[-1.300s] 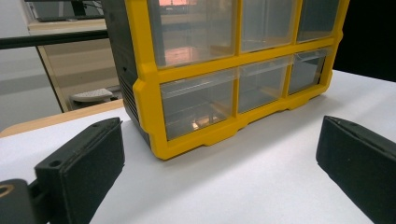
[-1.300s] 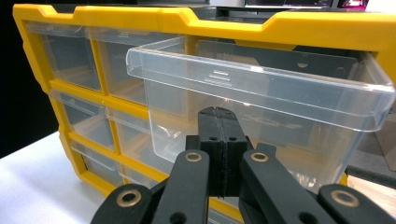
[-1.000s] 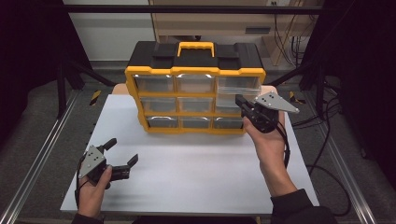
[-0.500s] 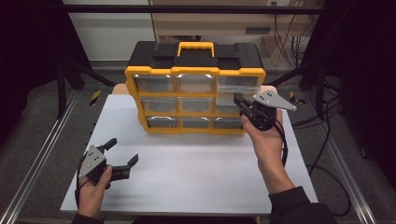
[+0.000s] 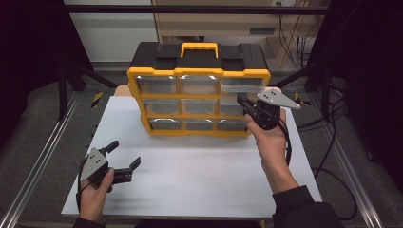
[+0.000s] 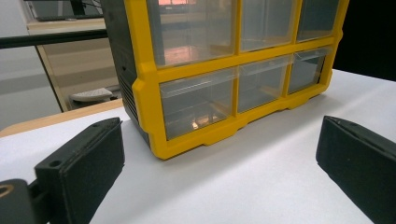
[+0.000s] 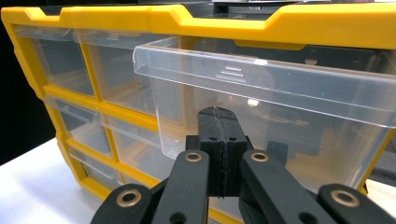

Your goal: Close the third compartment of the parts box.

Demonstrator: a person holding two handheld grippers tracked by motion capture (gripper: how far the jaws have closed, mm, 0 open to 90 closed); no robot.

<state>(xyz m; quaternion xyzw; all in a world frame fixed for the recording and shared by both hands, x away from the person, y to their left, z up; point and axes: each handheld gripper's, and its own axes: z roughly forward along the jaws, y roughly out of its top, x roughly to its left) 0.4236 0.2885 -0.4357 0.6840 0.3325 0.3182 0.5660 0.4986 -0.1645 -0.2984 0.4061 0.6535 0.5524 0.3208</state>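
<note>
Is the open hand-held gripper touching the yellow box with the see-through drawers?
Apart. In the high view the left hand-held gripper rests well in front of the yellow plastic drawer organizer, with bare white table between them.

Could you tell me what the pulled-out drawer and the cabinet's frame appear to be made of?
The drawer looks like clear, glossy plastic: you see through it, and its rim catches light. The frame seems opaque yellow moulded plastic with a smooth, slightly shiny surface.

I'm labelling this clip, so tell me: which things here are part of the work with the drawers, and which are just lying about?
In the job:
- drawer cabinet, yellow and black
- top right drawer, pulled partly out
- right tool, shut, its tip at that drawer's front
- left tool, open, resting apart on the white table

Lying about:
- cables on the floor at the right
</note>
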